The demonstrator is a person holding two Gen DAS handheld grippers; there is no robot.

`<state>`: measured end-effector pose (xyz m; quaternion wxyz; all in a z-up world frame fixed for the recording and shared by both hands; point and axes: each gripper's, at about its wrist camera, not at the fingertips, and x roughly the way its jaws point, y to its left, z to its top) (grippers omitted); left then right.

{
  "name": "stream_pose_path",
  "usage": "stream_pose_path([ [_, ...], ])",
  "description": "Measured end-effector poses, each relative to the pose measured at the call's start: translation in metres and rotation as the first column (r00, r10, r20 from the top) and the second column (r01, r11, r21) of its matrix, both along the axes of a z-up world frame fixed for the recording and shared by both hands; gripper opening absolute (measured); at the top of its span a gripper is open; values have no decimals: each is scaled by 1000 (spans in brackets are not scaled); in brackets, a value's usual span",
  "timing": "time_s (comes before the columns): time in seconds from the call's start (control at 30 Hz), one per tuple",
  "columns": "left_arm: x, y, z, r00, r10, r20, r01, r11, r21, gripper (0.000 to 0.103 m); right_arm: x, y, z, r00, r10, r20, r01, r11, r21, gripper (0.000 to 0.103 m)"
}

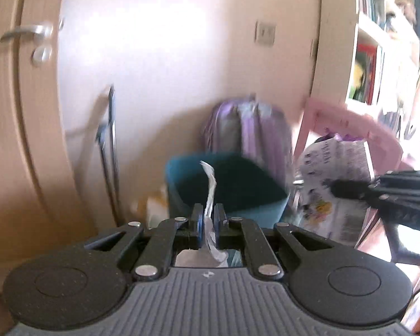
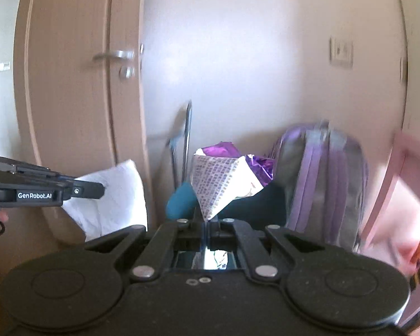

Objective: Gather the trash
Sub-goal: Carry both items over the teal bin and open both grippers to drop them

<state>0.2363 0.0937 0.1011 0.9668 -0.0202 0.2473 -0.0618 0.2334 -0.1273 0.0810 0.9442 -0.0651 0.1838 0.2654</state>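
The left gripper (image 1: 207, 218) is clamped on a white tissue (image 1: 210, 193) held upright in front of the teal bin (image 1: 182, 179), while the right gripper (image 2: 205, 225) pinches a corner of a printed purple-and-white wrapper (image 2: 221, 182) in front of that bin (image 2: 182, 201). The bin's inside looks dark and its contents cannot be made out. Behind it a purple backpack (image 2: 322, 179) stands against the wall (image 2: 238, 56), beside a pink chair (image 1: 347, 123).
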Motion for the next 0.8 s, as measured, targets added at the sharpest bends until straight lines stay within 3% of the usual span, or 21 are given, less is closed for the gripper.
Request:
stream_pose_path([
  [0.17,34,-20,35,998,-2,66,3,1000,-20,8,30,5,29,996,-18,84,15,999,29,1],
  [0.33,72,-38,38,996,-3,88,5,1000,-18,8,70,10,26,993,-57,101,52,997,52,1],
  [0.53,124,-52,5,999,29,44,-29,999,-16,8,123,6,-5,996,-72,45,67,993,96,1],
  [0.8,179,-55,-53,995,54,-82,-55,998,-8,8,164,24,-53,997,-73,-28,73,997,4,1],
])
